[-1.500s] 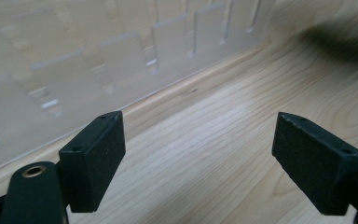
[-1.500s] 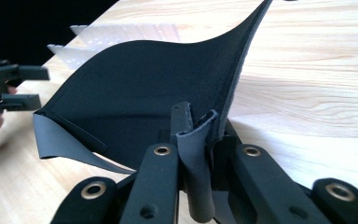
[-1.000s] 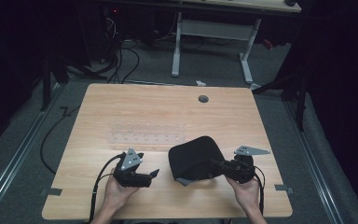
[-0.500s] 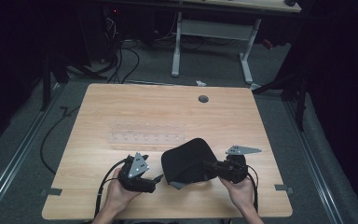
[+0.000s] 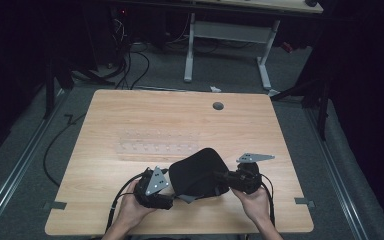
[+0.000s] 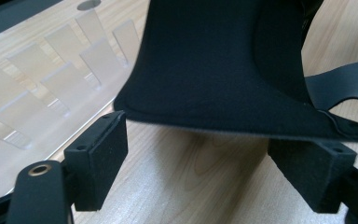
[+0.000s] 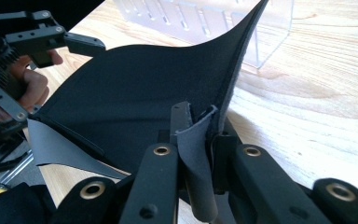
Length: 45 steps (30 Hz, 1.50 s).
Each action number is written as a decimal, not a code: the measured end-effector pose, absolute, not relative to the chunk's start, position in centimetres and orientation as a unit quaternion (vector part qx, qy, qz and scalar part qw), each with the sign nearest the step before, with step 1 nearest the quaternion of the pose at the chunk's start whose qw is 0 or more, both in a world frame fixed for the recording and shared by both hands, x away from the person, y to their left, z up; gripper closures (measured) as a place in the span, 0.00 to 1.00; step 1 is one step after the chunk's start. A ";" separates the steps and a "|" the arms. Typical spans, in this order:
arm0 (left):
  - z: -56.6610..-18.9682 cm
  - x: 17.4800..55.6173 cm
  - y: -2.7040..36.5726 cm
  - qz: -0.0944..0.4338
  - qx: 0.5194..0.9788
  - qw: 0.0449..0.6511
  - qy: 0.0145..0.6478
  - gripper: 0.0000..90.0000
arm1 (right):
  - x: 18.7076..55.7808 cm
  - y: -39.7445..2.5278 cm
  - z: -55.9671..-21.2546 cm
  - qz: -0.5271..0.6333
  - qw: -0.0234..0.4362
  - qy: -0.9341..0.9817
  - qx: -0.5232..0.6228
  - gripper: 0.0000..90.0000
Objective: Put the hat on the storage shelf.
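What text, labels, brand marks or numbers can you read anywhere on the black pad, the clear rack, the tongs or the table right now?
None: no readable text stands on anything.
Black soft fabric pad: plain, no label or logo.
Clear plastic slotted rack: no markings.
Left tongs and right tongs: bare black parts and brass-coloured rivets, nothing printed.
Light wooden table: wood grain and one round grey cap, unmarked.

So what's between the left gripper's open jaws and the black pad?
Nothing: in the left gripper view the black pad hangs just above the left gripper, bare tabletop beneath.
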<state>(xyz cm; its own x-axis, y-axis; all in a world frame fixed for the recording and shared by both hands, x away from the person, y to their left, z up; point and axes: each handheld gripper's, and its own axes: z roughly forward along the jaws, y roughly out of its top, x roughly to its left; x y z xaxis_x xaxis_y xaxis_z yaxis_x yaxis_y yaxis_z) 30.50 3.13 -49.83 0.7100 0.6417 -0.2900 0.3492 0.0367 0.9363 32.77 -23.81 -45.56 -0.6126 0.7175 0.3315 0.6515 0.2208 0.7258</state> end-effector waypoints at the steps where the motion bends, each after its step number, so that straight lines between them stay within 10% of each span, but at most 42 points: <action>1: -49.9 30.5 3.1 0.121 0.685 0.621 0.362 0.23 | 32.9 -23.5 -45.5 0.439 0.043 0.785 0.435 0.93; 26: -49.0 31.0 3.1 0.147 0.700 0.607 0.346 0.54 | 33.3 -22.0 -45.5 0.469 0.017 0.779 0.415 0.93; 45: -47.1 31.2 3.8 0.017 0.707 0.628 0.325 0.93 | 33.6 -22.6 -45.1 0.497 0.017 0.758 0.422 0.75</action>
